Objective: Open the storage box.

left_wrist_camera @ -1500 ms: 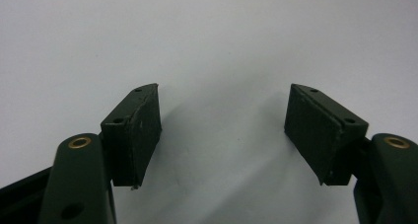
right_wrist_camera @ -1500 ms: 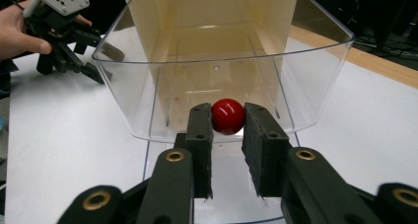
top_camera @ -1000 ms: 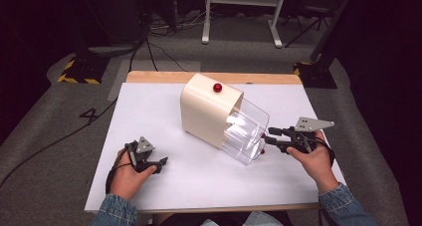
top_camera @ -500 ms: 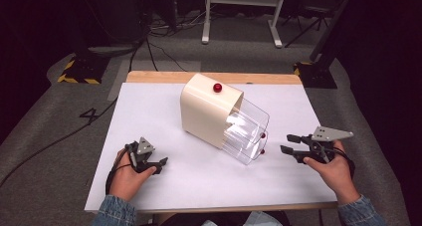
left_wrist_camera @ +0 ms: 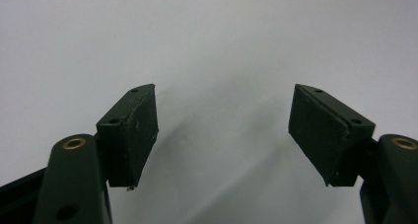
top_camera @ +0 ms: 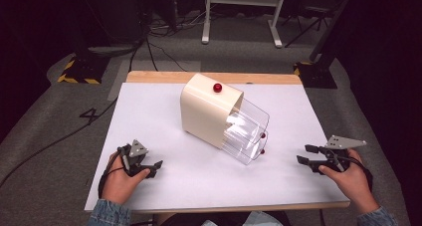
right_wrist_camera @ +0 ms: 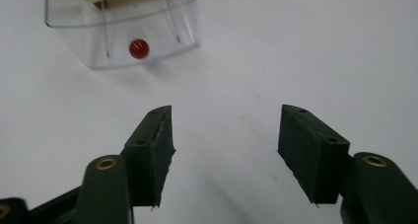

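A cream box [top_camera: 206,111] with a red knob [top_camera: 217,87] on top lies at the middle of the white table [top_camera: 159,106]. A clear drawer [top_camera: 246,129] sticks out of it toward the right front and carries a small red knob [right_wrist_camera: 139,48]. My right gripper [top_camera: 304,154] rests at the right front, a hand's width from the drawer and pointing at it. Its jaws have just been opening and stand open with nothing between them [right_wrist_camera: 226,145]. My left gripper [top_camera: 154,166] sits at the left front. Its jaws have also just been opening over bare table [left_wrist_camera: 224,125].
The table's wooden back edge [top_camera: 209,77] shows behind the box. Beyond it on the dark floor are cables [top_camera: 149,42], a white stand's legs [top_camera: 239,17] and a yellow-black striped base [top_camera: 77,76]. White surface lies between both grippers and the box.
My right gripper has drawn back from the drawer's front, moving right and toward the table's near edge, and its jaws have widened. The left hand has stayed put.
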The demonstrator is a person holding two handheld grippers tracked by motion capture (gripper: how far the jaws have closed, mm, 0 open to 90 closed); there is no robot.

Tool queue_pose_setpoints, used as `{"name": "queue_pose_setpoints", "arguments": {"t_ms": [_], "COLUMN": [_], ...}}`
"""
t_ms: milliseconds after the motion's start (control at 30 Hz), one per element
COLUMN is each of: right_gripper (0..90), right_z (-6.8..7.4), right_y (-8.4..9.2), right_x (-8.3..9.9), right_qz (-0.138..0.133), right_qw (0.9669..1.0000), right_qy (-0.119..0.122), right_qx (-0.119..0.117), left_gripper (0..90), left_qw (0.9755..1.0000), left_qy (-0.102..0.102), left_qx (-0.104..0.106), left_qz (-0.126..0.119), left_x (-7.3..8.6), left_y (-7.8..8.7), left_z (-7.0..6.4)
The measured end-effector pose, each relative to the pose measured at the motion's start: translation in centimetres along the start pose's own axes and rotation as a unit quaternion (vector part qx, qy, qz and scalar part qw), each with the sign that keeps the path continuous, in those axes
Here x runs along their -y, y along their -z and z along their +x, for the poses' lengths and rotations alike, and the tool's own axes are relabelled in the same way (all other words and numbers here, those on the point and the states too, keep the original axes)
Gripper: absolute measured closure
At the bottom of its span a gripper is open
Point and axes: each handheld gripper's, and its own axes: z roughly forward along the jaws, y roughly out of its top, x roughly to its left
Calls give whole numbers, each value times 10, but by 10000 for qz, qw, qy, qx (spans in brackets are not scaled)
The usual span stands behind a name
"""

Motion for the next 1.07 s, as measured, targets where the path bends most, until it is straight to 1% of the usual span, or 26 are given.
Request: {"name": "queue_pose_setpoints", "arguments": {"t_ms": [100,200,267,300,400,467,500,533,600,633,733,800,867,933,1067], "right_gripper": [363,359,357,353,319,289,268,259,221,220,210,208,206,197,189], "right_z": [-8,-14,-16,-17,-17,-17,-16,-15,-12,-11,-8,-9,-8,-7,-7], "right_y": [2,2,1,0,-5,-10,-13,-14,-15,-15,-16,-16,-16,-16,-16], "right_x": [12,22,27,29,35,41,43,46,47,47,49,50,50,50,50], "right_qz": [121,281,278,272,284,350,411,358,352,356,307,290,268,258,265], "right_qw": [9998,9993,9991,9991,9989,9988,9987,9991,9991,9990,9988,9988,9988,9985,9984], "right_qy": [-155,-198,-269,-298,-324,-285,-216,-113,15,70,122,130,144,175,161], "right_qx": [76,141,148,149,168,186,201,221,246,276,359,378,392,454,468], "left_gripper": [274,275,274,272,248,233,215,195,188,187,185,184,184,184,184], "left_qw": [10000,9999,9999,9999,10000,9999,9999,9998,9998,9998,9998,9999,9998,9998,9998], "left_qy": [40,58,63,31,16,-57,-92,-167,-175,-165,-179,-132,-173,-209,-197], "left_qx": [-5,9,13,15,32,70,86,82,73,83,74,88,78,32,44], "left_qz": [14,81,125,149,69,44,39,86,86,89,61,60,52,45,71], "left_x": [4,8,10,11,14,15,15,15,15,15,16,16,16,16,16], "left_y": [3,3,3,3,2,2,1,1,1,0,0,0,0,0,0], "left_z": [3,4,3,3,3,3,2,2,2,2,1,1,1,0,1]}}
